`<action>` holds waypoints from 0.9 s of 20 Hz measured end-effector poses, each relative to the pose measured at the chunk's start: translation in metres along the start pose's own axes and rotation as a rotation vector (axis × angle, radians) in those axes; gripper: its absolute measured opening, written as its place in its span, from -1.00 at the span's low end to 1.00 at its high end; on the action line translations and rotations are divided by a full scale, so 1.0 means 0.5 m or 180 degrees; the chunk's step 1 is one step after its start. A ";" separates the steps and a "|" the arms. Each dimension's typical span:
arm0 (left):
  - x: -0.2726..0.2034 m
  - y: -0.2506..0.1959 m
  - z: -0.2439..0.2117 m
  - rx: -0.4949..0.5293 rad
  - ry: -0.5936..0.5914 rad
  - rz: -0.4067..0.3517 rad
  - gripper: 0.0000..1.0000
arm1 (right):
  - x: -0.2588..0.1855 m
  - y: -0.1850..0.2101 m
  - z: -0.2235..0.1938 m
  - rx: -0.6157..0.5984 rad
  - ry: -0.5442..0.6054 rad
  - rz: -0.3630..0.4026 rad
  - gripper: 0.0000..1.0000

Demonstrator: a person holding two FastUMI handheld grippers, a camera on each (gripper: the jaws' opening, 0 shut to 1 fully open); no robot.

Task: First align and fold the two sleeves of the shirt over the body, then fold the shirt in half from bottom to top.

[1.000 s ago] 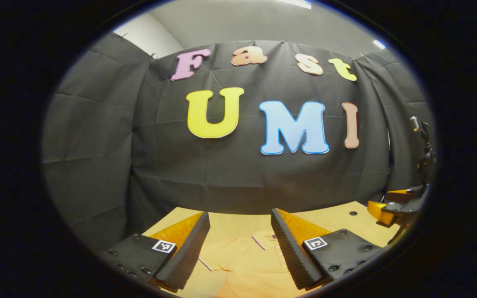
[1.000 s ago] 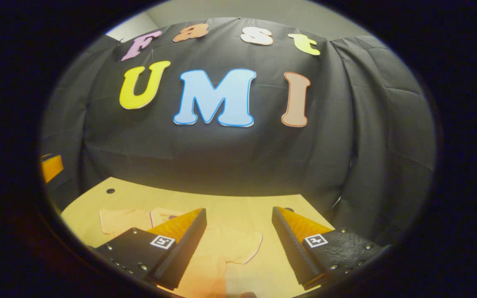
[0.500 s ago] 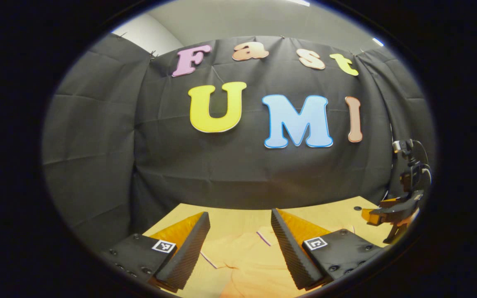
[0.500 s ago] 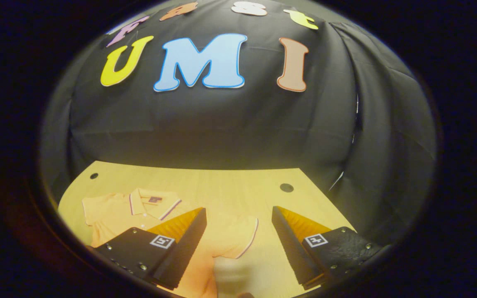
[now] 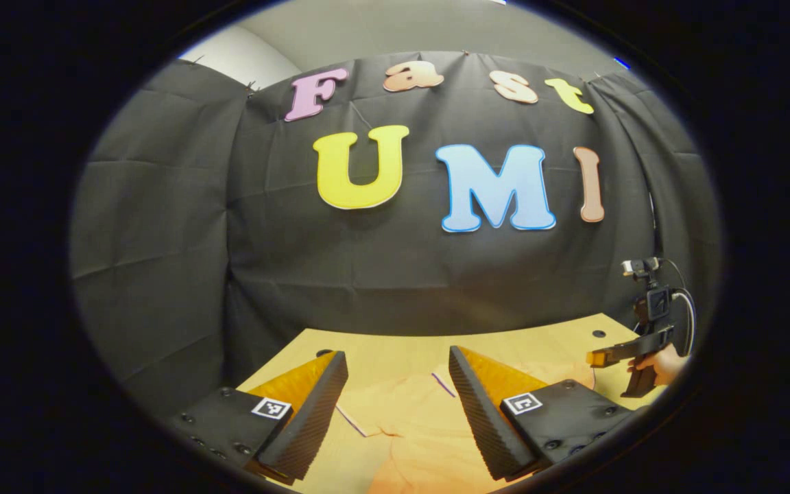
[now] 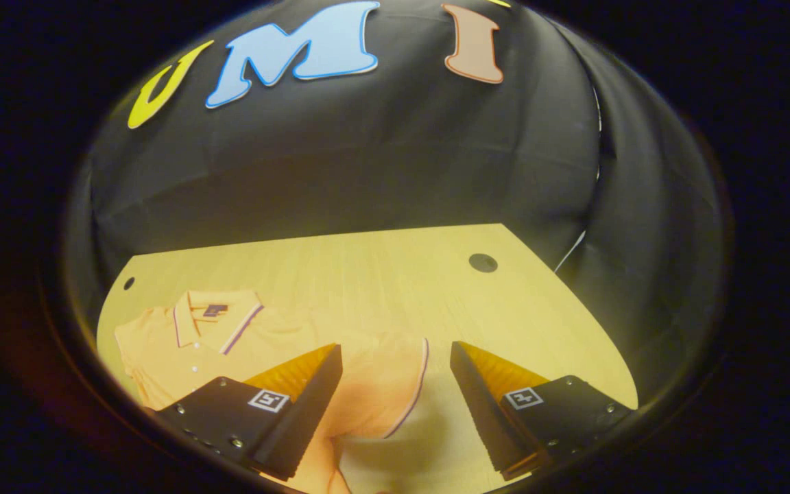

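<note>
Reaching for the first sleeve, both pairs of jaws gaping, holding nothing.
The orange short-sleeved polo shirt [image 6: 244,343] is lying flat near the pale wooden worktop's [image 6: 381,274] left edge; right gripper [image 6: 395,405] should be pinching the sleeve's [image 6: 395,384] trimmed cuff squarely, left gripper [image 5: 398,412] mirroring.

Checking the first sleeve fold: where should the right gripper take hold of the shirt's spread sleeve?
Probably at the sleeve cuff, by its striped hem, coming down from above. The sleeve lies flat on the table, spread outward between the open right gripper fingers, so the hem is the nearest free edge.
</note>
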State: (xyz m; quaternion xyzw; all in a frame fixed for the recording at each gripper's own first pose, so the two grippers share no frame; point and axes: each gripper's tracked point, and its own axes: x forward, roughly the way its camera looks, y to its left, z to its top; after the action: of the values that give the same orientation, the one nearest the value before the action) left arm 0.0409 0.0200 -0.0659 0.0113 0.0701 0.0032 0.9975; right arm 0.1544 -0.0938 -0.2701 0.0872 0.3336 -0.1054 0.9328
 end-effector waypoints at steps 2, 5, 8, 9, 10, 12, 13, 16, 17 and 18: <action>-0.008 0.003 -0.005 -0.0006 0.0031 0.0034 0.97 | 0.033 -0.005 -0.017 0.0077 0.0136 -0.0004 0.96; -0.012 0.005 -0.005 0.0001 0.0048 0.0080 0.97 | 0.077 -0.002 -0.047 0.0141 0.0328 0.0007 0.96; -0.017 0.003 -0.010 0.0005 0.0070 0.0102 0.96 | 0.104 -0.003 -0.068 0.0087 0.0436 -0.0046 0.96; -0.020 0.003 -0.013 -0.0001 0.0082 0.0106 0.97 | 0.112 -0.005 -0.075 0.0059 0.0446 -0.0069 0.96; -0.019 0.003 -0.016 -0.0011 0.0092 0.0108 0.97 | 0.119 -0.007 -0.078 0.0044 0.0461 -0.0082 0.96; -0.021 0.003 -0.021 -0.0026 0.0111 0.0114 0.97 | 0.130 -0.003 -0.085 0.0079 0.0501 -0.0038 0.96; -0.023 0.004 -0.022 -0.0037 0.0120 0.0120 0.97 | 0.134 -0.001 -0.088 0.0085 0.0531 -0.0016 0.96; -0.029 0.011 -0.026 -0.0077 0.0134 0.0158 0.97 | 0.137 0.006 -0.089 0.0139 0.0527 0.0041 0.68; -0.032 0.014 -0.026 -0.0085 0.0131 0.0173 0.97 | 0.141 0.006 -0.089 0.0135 0.0517 0.0054 0.64; -0.035 0.019 -0.027 -0.0089 0.0128 0.0194 0.97 | 0.140 0.008 -0.090 0.0137 0.0526 0.0057 0.58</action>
State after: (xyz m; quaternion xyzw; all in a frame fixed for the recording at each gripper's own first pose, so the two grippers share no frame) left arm 0.0219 0.0298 -0.0765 -0.0005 0.0898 0.0348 0.9954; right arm 0.1810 -0.0893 -0.3489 0.1187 0.4062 -0.0966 0.9009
